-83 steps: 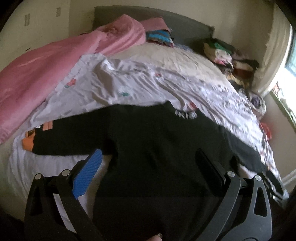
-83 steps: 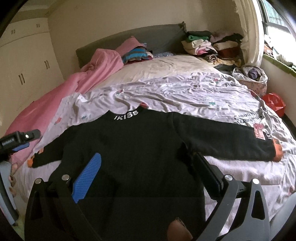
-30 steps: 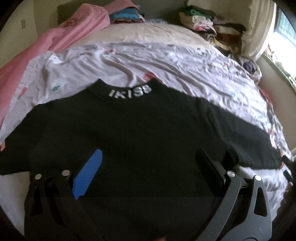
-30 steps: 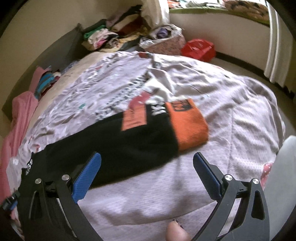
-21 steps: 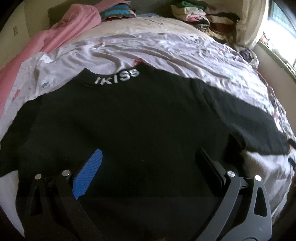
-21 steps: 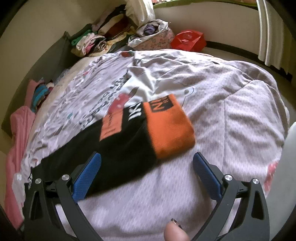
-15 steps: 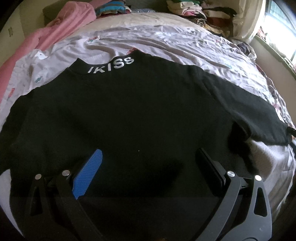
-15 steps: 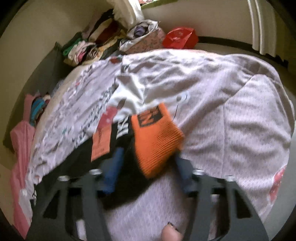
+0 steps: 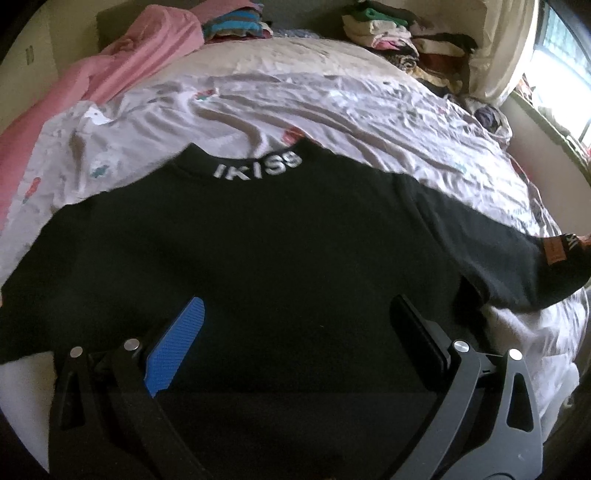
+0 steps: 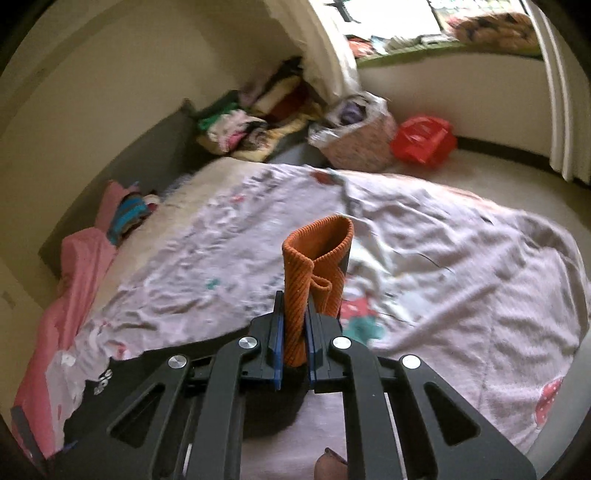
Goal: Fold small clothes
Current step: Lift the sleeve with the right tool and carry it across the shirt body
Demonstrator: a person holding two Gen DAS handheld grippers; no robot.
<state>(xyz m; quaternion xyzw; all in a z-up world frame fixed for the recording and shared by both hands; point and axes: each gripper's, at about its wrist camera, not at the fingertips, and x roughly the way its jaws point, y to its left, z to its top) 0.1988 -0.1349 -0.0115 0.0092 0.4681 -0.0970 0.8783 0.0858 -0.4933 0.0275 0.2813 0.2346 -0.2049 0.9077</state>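
We saw the bed (image 9: 332,99) filling both views, spread with a wrinkled pale lilac sheet (image 10: 461,266) printed with small motifs. A pink blanket (image 9: 122,62) lay heaped along its left side, and stacks of folded clothes (image 9: 399,33) sat at the far right end near the window. In the right wrist view a woven basket (image 10: 358,144) and a red bag (image 10: 421,138) stood on the floor beyond the bed.

The black sweater (image 9: 258,258) lay flat across the near part of the sheet, its collar away from us and the white lettering "IKISS" (image 9: 258,170) readable along the neckline. Its body was smooth, and its right sleeve (image 9: 491,251) ran out toward the edge of the bed, where an orange patch showed near the end.

The left claw (image 9: 295,332) hovered over the lower body of the sweater with its jaws wide apart and nothing between them; the blue pad (image 9: 173,354) of one finger was plain to see, and we could not tell whether it touched the cloth.

The right claw (image 10: 293,343) had just been closing and was clamped on the orange ribbed cuff (image 10: 317,266) of the sleeve. The cuff stood up out of the jaws, bunched and folded over on itself, raised clear of the sheet. A fingertip (image 10: 328,461) of the person showed at the bottom edge of that view.
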